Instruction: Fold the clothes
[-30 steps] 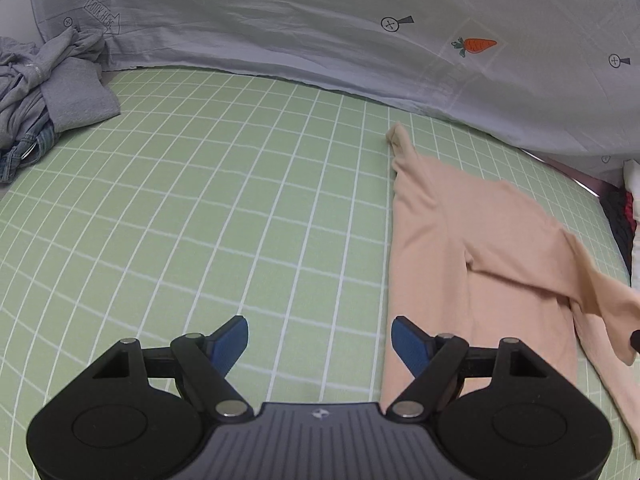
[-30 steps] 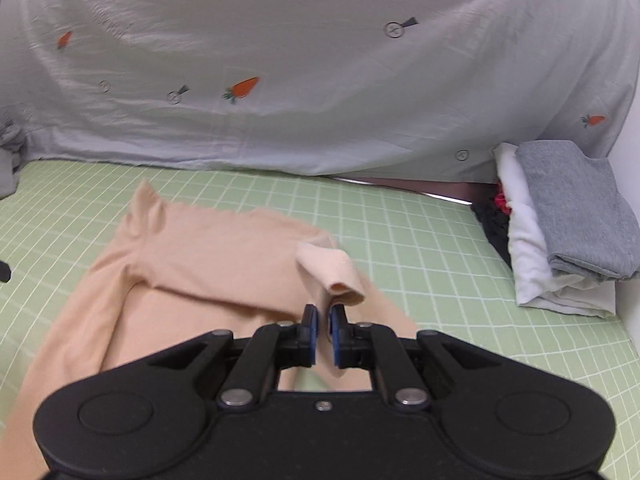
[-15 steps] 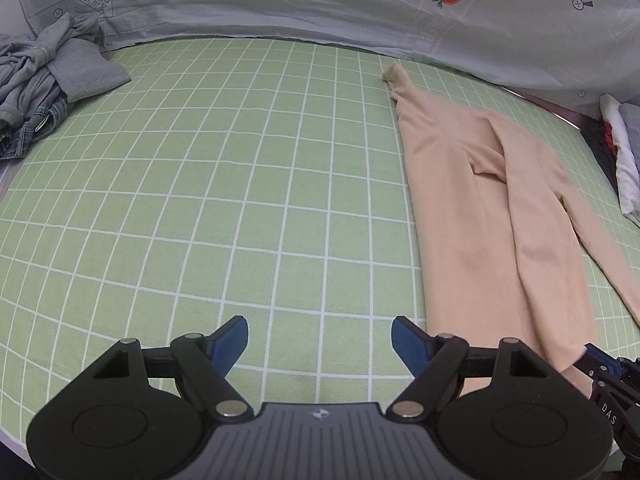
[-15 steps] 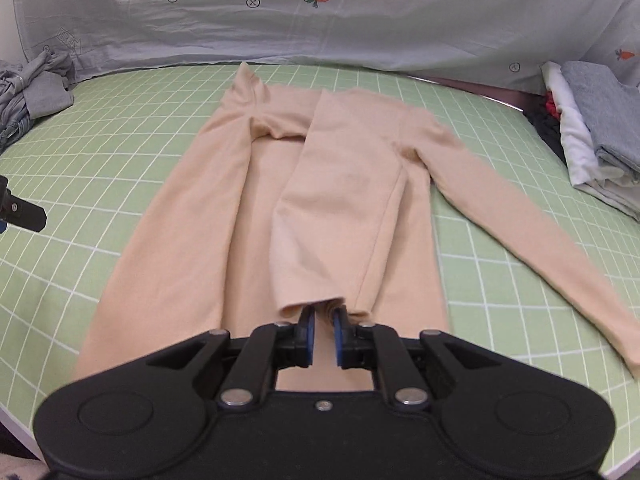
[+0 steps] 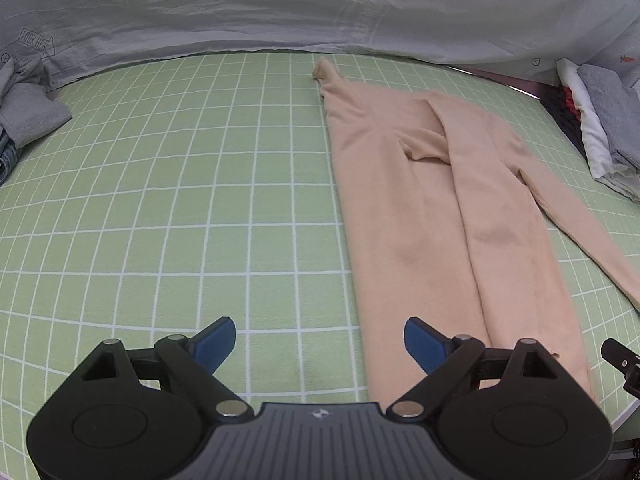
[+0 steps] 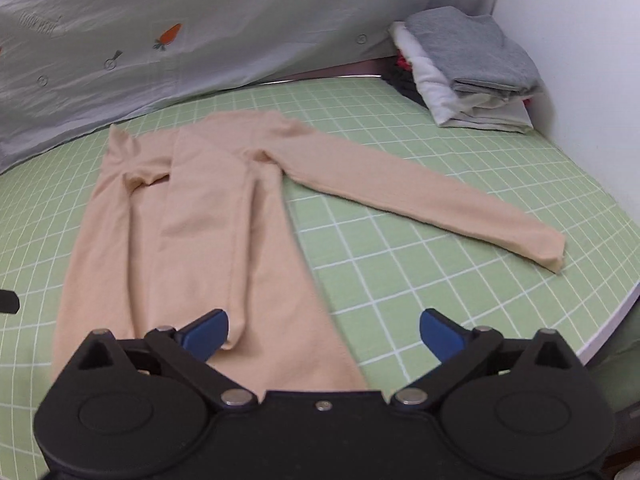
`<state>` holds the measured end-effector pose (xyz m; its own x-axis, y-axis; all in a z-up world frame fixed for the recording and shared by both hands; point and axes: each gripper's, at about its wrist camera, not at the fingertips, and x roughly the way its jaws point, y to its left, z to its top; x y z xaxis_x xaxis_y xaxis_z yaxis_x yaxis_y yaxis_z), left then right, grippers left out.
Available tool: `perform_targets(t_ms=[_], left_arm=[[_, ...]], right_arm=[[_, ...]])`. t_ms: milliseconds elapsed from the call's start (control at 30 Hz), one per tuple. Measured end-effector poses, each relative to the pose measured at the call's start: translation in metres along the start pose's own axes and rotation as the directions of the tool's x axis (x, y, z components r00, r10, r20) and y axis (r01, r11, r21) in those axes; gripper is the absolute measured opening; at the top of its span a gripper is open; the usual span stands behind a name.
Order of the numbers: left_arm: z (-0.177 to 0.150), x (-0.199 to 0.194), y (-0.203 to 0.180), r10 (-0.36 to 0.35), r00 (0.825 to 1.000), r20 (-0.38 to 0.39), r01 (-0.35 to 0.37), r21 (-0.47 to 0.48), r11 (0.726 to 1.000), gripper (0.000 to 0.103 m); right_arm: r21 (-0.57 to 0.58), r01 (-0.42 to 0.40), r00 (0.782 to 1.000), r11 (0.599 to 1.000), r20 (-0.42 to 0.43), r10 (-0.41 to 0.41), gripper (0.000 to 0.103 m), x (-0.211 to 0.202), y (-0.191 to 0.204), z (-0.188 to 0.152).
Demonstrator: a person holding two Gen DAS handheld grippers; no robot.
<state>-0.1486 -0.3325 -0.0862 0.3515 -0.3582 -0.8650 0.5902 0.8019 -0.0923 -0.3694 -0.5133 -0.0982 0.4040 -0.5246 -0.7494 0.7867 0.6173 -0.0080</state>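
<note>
A peach long-sleeved top point(image 6: 208, 216) lies flat on the green grid mat point(image 6: 400, 264), one sleeve folded lengthwise over its body and the other sleeve point(image 6: 420, 196) stretched out to the right. My right gripper point(image 6: 324, 332) hangs over the top's near hem, its jaws opening wide, the cloth lying under them and not pinched. In the left wrist view the same top point(image 5: 424, 216) lies to the right. My left gripper point(image 5: 320, 344) is over the bare mat point(image 5: 160, 200) by the top's left edge, its jaws opening with nothing between them.
A stack of folded grey and white clothes point(image 6: 468, 68) sits at the back right by the wall. A heap of unfolded grey clothes point(image 5: 24, 116) lies at the back left. A grey carrot-print sheet point(image 5: 280, 4) hangs behind. The mat's edge point(image 6: 608, 328) runs near right.
My right gripper drew the sleeve down along the top's body, then let go and its jaws sprang wide; it swung right. My left gripper widened a little and shifted toward the top.
</note>
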Motion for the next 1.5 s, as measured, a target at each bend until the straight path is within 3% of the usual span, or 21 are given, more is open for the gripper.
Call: perform_targets(t_ms=[300, 467, 533, 600, 867, 967, 1033, 1100, 1200, 1500], left_arm=[[-0.006, 0.016, -0.09, 0.075, 0.997, 0.035, -0.073, -0.074, 0.995, 0.099], [-0.012, 0.024, -0.131, 0.051, 0.998, 0.031, -0.048, -0.104, 0.993, 0.097], [-0.013, 0.028, -0.144, 0.041, 0.999, 0.03, -0.038, -0.097, 0.995, 0.09], [-0.015, 0.035, -0.152, 0.04, 0.999, 0.011, -0.038, -0.099, 0.994, 0.071], [-0.024, 0.059, -0.162, 0.087, 0.995, -0.042, -0.091, -0.113, 0.989, 0.066], [-0.025, 0.058, -0.167, 0.095, 0.995, -0.032, -0.098, -0.098, 0.99, 0.03], [-0.026, 0.055, -0.17, 0.103, 0.994, -0.024, -0.104, -0.079, 0.991, 0.024], [-0.026, 0.05, -0.172, 0.095, 0.995, -0.009, -0.095, -0.059, 0.994, 0.01], [-0.024, 0.04, -0.172, 0.06, 0.998, 0.02, -0.058, -0.07, 0.996, 0.006], [-0.027, -0.009, -0.139, -0.017, 0.992, 0.122, 0.044, -0.221, 0.974, 0.005]], right_arm=[[-0.065, -0.051, 0.999, 0.997, -0.01, 0.051, 0.103, 0.047, -0.081, 0.029], [-0.093, -0.033, 0.999, 0.995, -0.004, 0.033, 0.103, 0.06, -0.128, 0.043], [-0.089, -0.027, 1.0, 0.996, -0.016, 0.026, 0.103, 0.064, -0.144, 0.042], [-0.085, -0.026, 0.999, 0.996, -0.03, 0.024, 0.103, 0.067, -0.157, 0.04], [-0.094, -0.032, 0.996, 0.995, -0.084, 0.024, 0.103, 0.084, -0.183, 0.032], [-0.112, -0.034, 0.995, 0.993, -0.093, 0.024, 0.103, 0.087, -0.186, 0.028], [-0.119, -0.038, 0.994, 0.992, -0.107, 0.025, 0.103, 0.089, -0.186, 0.024], [-0.12, -0.042, 0.993, 0.992, -0.119, 0.028, 0.103, 0.09, -0.186, 0.023], [-0.12, -0.044, 0.993, 0.992, -0.117, 0.03, 0.103, 0.092, -0.184, 0.024], [-0.15, -0.084, 0.993, 0.985, -0.091, 0.071, 0.103, 0.089, -0.156, 0.032]])
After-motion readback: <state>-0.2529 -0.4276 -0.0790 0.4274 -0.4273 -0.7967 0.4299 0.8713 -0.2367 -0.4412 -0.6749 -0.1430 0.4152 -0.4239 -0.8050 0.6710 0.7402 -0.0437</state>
